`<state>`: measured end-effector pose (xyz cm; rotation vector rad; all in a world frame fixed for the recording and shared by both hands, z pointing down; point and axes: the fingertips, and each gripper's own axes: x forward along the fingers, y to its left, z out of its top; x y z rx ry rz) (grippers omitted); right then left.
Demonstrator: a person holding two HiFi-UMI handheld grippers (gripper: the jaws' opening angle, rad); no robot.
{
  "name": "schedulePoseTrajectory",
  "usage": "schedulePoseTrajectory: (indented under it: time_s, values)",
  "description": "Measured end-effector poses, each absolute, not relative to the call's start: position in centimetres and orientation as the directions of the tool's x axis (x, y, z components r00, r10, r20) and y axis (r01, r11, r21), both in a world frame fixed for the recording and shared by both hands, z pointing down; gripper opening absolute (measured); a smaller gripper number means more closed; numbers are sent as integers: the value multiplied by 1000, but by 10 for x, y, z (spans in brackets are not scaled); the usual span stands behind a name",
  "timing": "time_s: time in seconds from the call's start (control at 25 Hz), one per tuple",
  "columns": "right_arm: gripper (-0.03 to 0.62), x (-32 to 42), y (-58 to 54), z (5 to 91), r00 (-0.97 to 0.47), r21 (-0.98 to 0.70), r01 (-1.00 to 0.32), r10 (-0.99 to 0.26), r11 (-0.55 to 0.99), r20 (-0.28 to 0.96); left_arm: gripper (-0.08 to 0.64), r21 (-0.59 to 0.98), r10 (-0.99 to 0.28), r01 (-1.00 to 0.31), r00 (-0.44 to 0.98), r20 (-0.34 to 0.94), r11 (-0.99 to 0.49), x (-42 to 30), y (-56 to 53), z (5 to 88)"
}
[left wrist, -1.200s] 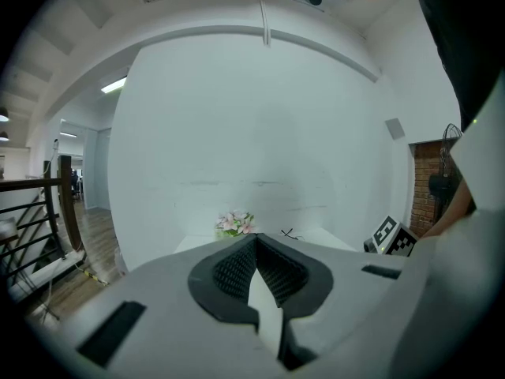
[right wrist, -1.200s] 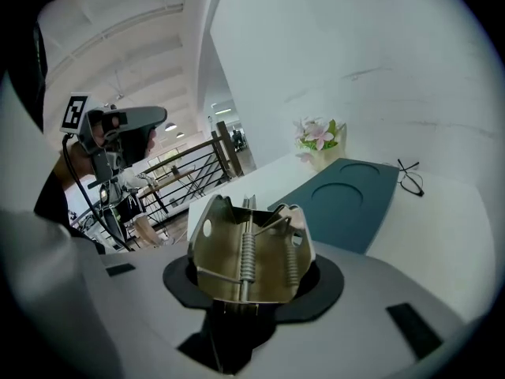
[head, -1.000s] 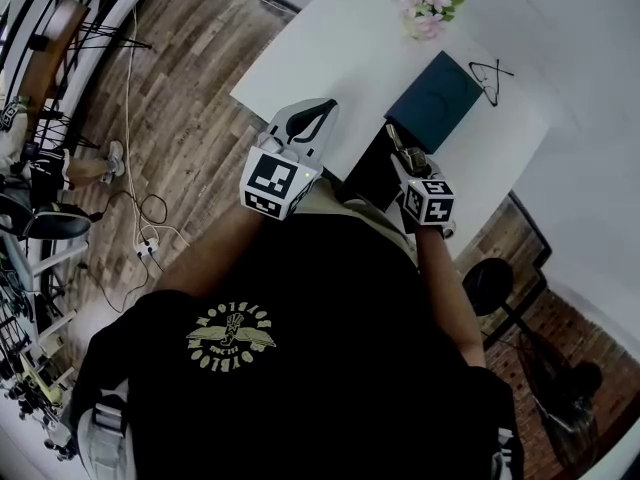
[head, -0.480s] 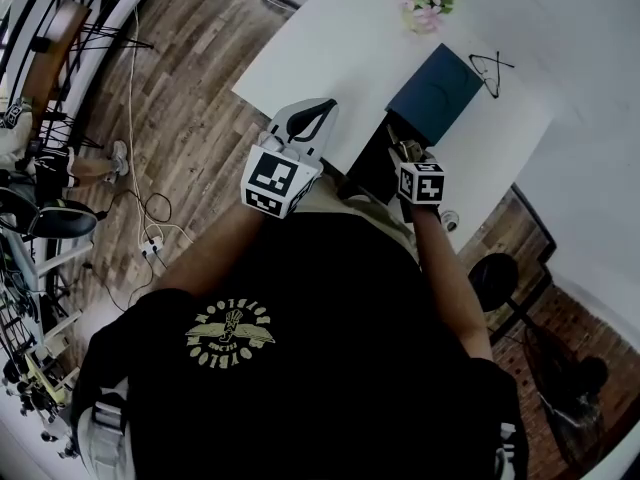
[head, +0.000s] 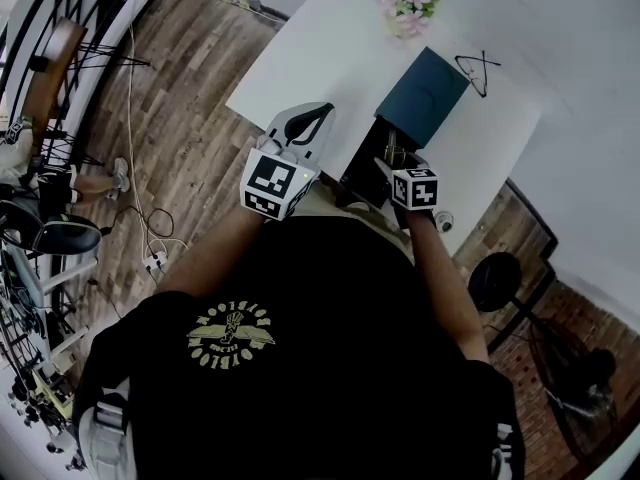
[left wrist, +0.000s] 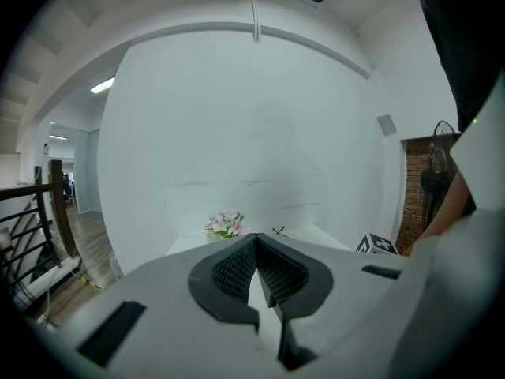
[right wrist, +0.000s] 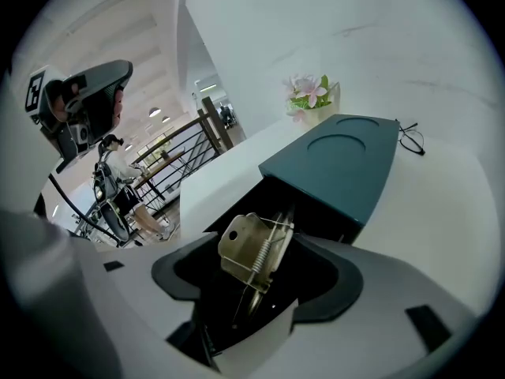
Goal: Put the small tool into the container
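Far on our white table (head: 330,58) stand pink flowers (head: 405,10), with glasses (head: 478,71) to their right. Our right gripper (head: 390,158) hangs over the teal container (head: 420,98), at its dark open near end. Its jaws are opening, with a dull metal clip (right wrist: 254,247) with a spring loose between them. Our left gripper (left wrist: 256,247) is closed and empty.

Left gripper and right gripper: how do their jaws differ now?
The left gripper has jaws together, with nothing between; the right gripper has jaws opening, with the metal tool between them. The left points at the wall; the right faces the open container. Both are grey.
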<state>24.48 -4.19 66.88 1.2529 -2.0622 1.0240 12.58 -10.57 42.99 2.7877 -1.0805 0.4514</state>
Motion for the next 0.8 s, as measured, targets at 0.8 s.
schedulePoseTrajectory:
  time_s: [0.8]
  values:
    - [64,314,-29,598,-140,-206,-978,-742,2,656,8,48,-435,-467,852,291,-883,182,-148,410]
